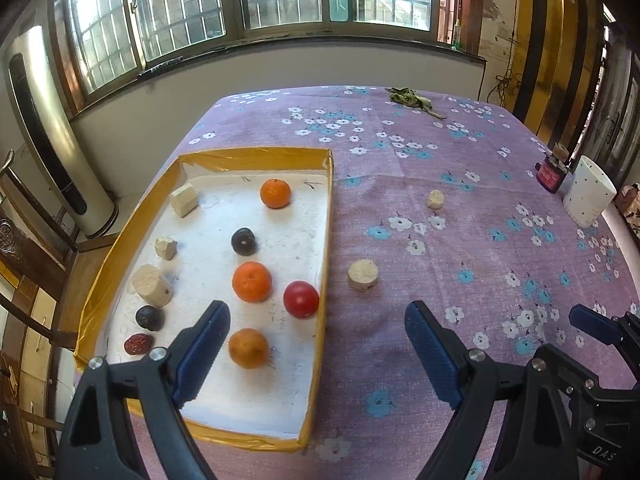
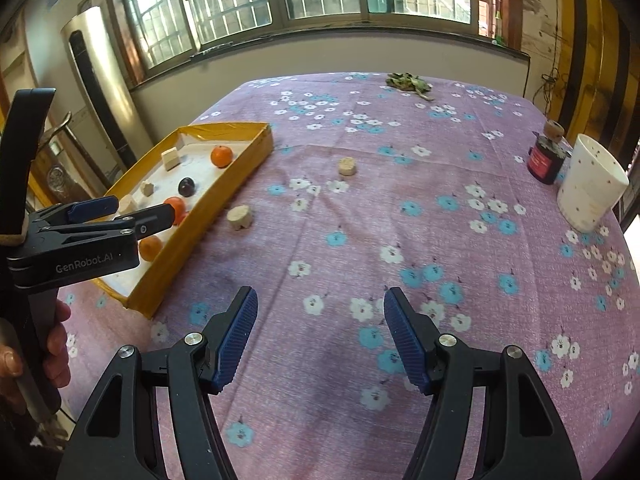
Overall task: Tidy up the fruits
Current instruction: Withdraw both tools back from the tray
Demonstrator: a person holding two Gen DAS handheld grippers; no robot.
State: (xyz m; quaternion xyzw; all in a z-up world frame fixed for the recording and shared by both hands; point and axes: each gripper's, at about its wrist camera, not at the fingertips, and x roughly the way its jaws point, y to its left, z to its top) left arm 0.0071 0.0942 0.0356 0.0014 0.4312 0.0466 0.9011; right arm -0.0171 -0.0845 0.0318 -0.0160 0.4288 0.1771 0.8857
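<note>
A yellow-rimmed white tray (image 1: 326, 216) lies at the table's left. In it are two oranges (image 1: 275, 193) (image 1: 252, 282), a red fruit (image 1: 301, 299), a brownish-yellow fruit (image 1: 248, 348), two dark plums (image 1: 243, 241) (image 1: 149, 317), a red date (image 1: 138, 344) and several beige chunks (image 1: 151, 285). Two beige chunks (image 1: 363, 275) (image 1: 435, 199) lie on the cloth right of the tray. My left gripper (image 1: 316, 344) is open and empty over the tray's near right edge. My right gripper (image 2: 320, 340) is open and empty over bare cloth.
The table has a purple flowered cloth (image 2: 400, 200). A white cup (image 2: 592, 184) and a dark red jar (image 2: 545, 160) with a cork on top stand at the right edge. Dry green leaves (image 2: 408, 81) lie at the far edge. The tray also shows in the right wrist view (image 2: 224, 184).
</note>
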